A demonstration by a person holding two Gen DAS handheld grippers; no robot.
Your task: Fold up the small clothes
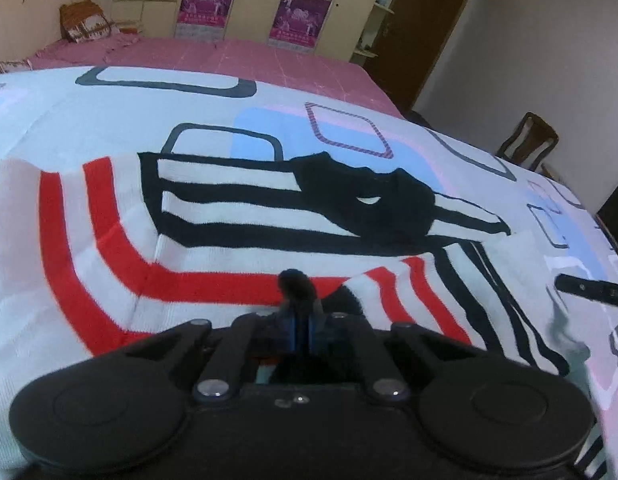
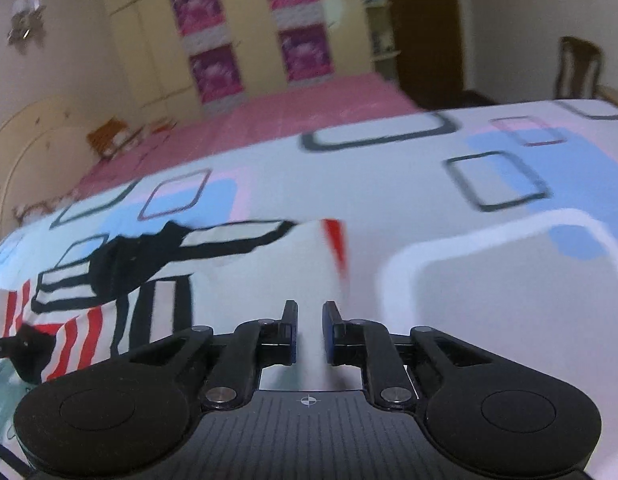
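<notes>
A small white knit sweater [image 1: 237, 216] with red and black stripes and a black collar lies spread on the patterned sheet. My left gripper [image 1: 303, 312] is shut on a black edge of the sweater, low over the cloth. In the right wrist view the sweater [image 2: 121, 280] lies at the left, with its white part reaching under my right gripper [image 2: 310, 320]. The right gripper's fingers [image 2: 290, 320] stand a little apart, open, with white cloth showing between them. The right gripper's finger shows at the right edge of the left wrist view [image 1: 589, 290].
The white sheet [image 2: 489, 280] with blue, pink and grey squares covers the work surface. Behind it is a pink bed [image 1: 237, 56], a cream wardrobe with purple posters [image 1: 297, 12], a brown door [image 1: 425, 28] and a wooden chair [image 1: 529, 140].
</notes>
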